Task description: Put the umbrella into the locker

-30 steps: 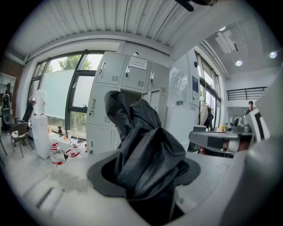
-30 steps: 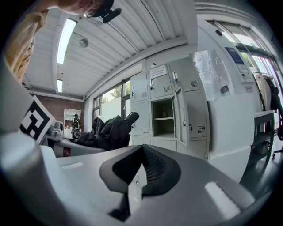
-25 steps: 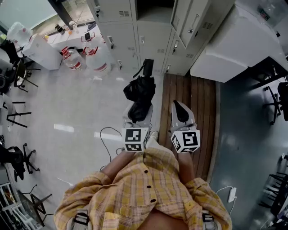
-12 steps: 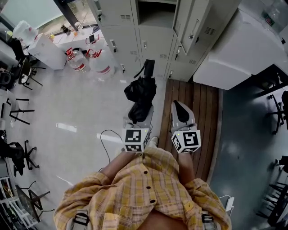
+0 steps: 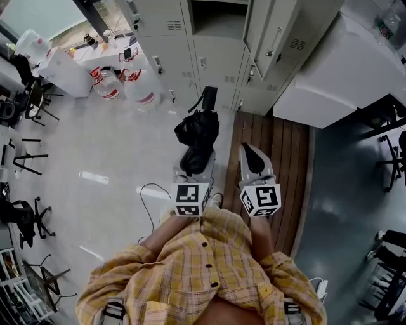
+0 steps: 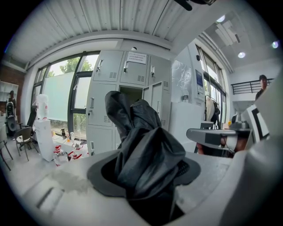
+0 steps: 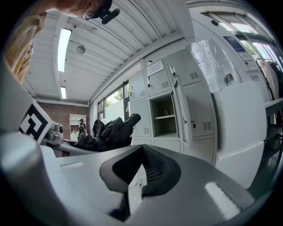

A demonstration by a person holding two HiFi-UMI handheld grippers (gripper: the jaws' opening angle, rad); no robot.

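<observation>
A folded black umbrella (image 5: 198,133) is clamped in my left gripper (image 5: 195,160), handle end toward the grey lockers (image 5: 171,44). In the left gripper view its crumpled fabric (image 6: 146,150) fills the space between the pads, and the left gripper (image 6: 146,173) is shut on it. One locker compartment (image 5: 219,16) stands open straight ahead, its door (image 5: 266,28) swung to the right. My right gripper (image 5: 249,151) hovers beside the left with its jaws together and nothing in them. In the right gripper view, the right gripper (image 7: 138,176) points at the open compartment (image 7: 163,115), with the umbrella (image 7: 110,131) to the left.
Water bottles (image 5: 127,86) and a white unit (image 5: 60,70) stand left of the lockers. A wooden platform (image 5: 273,159) lies under the right gripper, with a large white cabinet (image 5: 330,63) to its right. Chairs (image 5: 25,159) line the left edge, and a cable (image 5: 149,197) lies on the floor.
Both grippers have edged a little toward the lockers, the umbrella still held in the left one. Neither gripper's jaws have changed.
</observation>
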